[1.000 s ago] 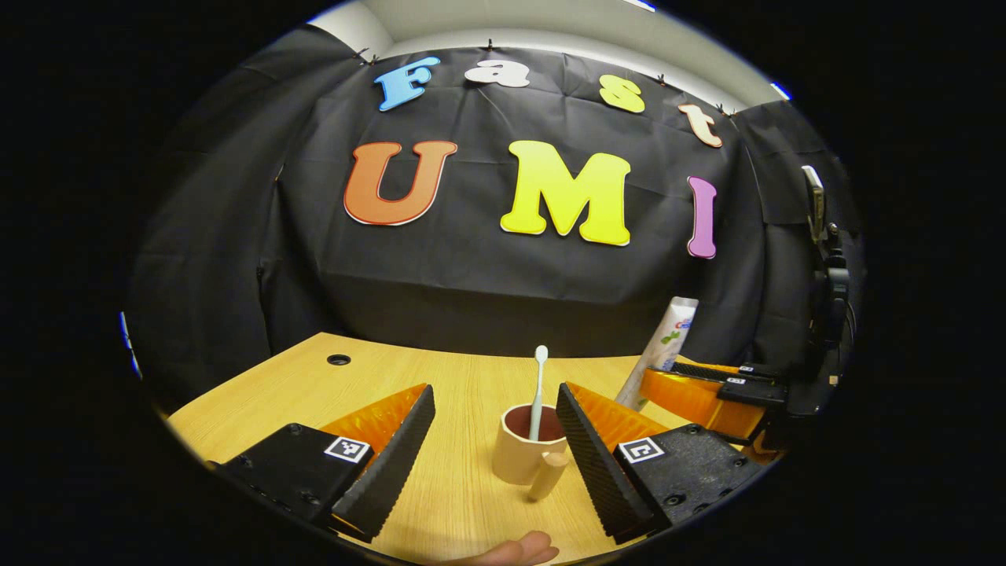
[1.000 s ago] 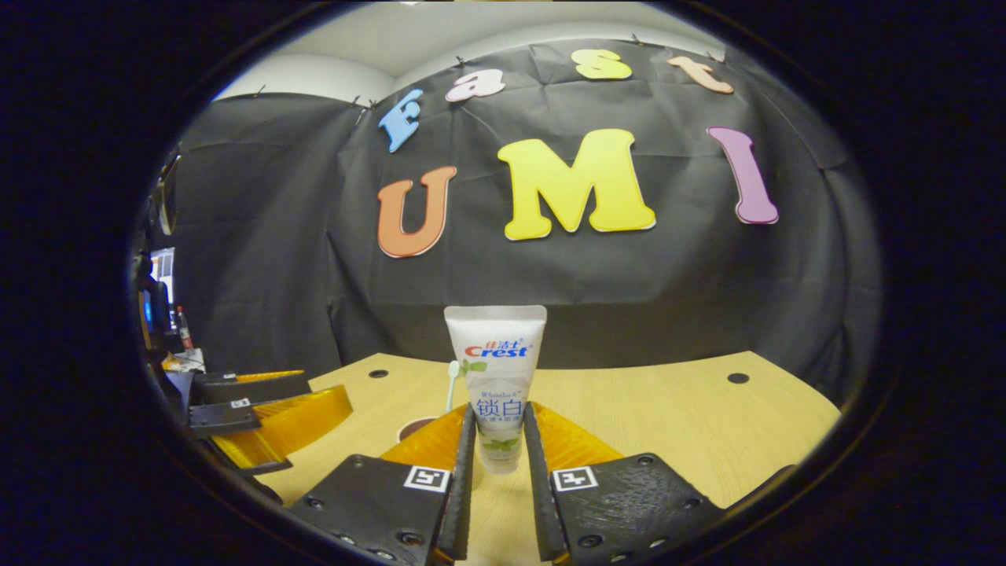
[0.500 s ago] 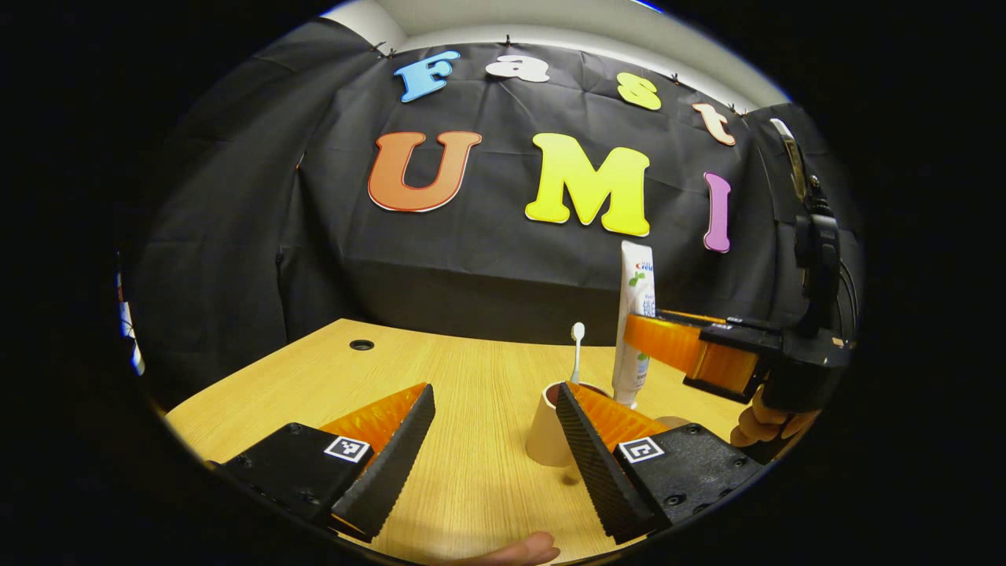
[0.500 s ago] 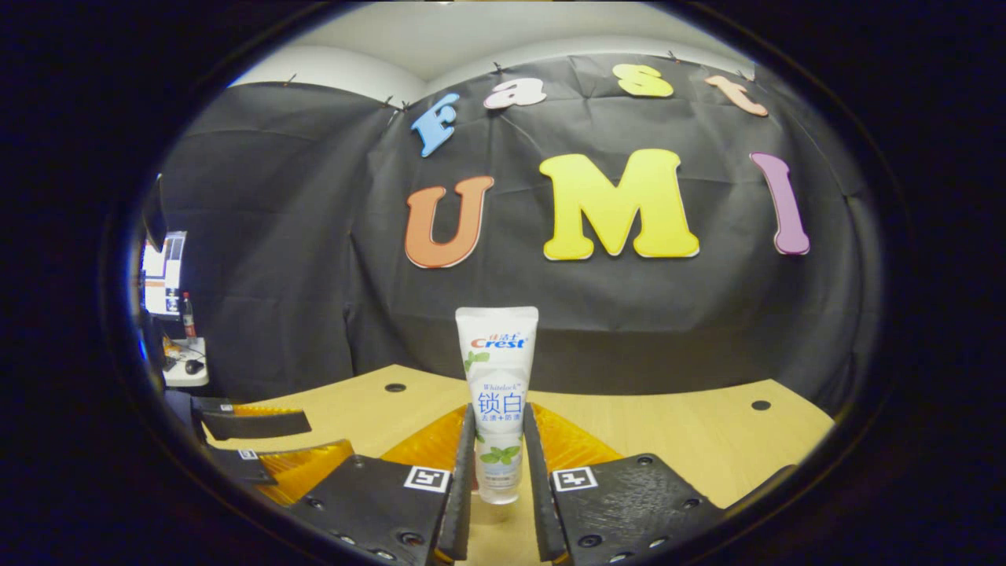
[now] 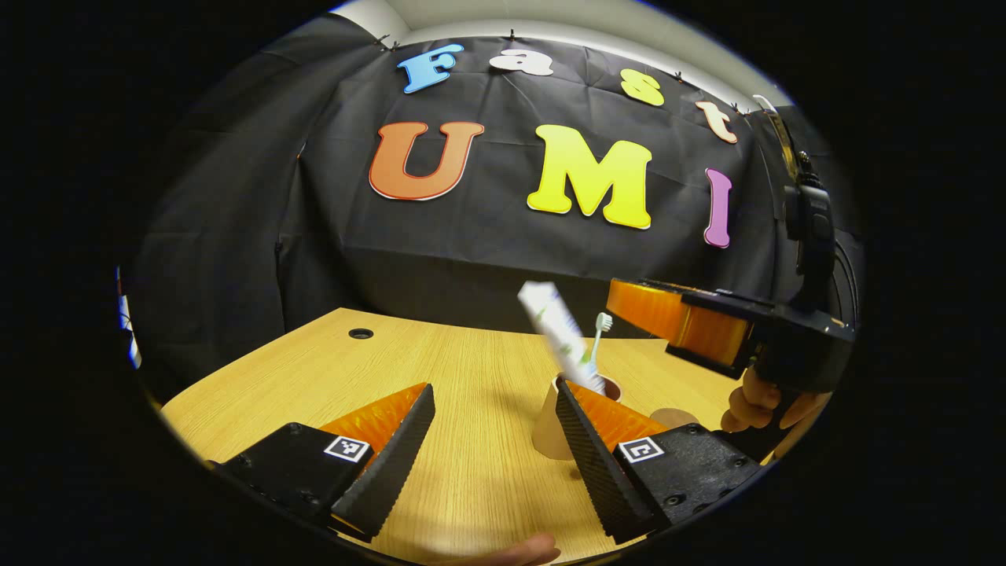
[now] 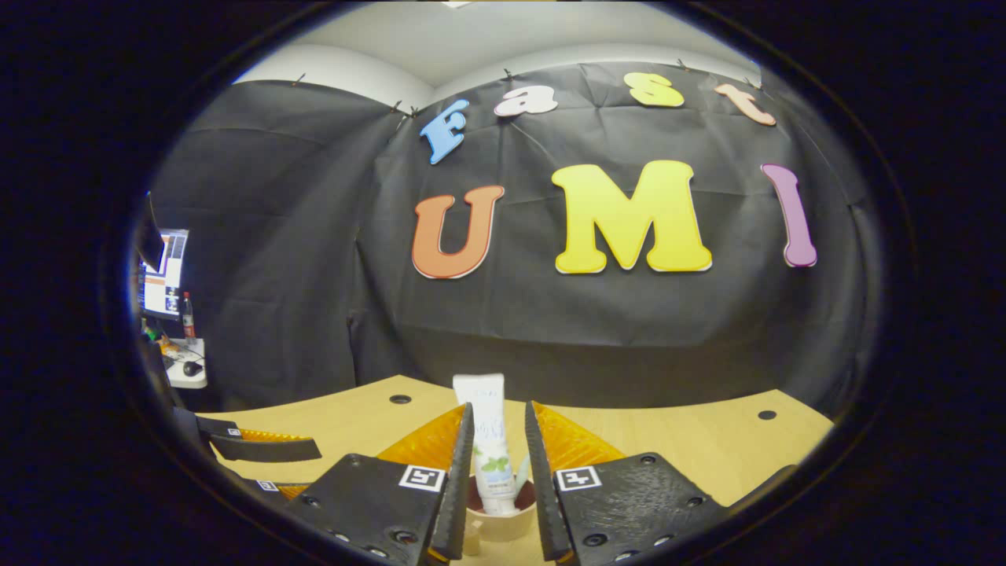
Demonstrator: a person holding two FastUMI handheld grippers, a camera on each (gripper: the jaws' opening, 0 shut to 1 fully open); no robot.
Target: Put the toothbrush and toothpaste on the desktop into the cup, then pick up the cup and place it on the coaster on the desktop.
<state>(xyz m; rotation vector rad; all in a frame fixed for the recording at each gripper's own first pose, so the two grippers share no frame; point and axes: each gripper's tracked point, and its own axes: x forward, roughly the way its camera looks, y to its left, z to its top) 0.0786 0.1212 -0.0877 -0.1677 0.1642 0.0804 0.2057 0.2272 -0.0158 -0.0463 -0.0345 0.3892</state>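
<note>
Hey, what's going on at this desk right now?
A person holds a claw in each hand. The right claw has just let go of the toothpaste, which now leans in the cup beside the toothbrush. The left claw waits open nearby. The cup hasn't reached the coaster yet.

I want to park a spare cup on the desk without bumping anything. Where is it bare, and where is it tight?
Bare wood runs from the left gripper back to the grommet hole at the far left, and around the far-right hole. It is crowded around the cup, with the toothpaste, toothbrush, coaster and right gripper.
</note>
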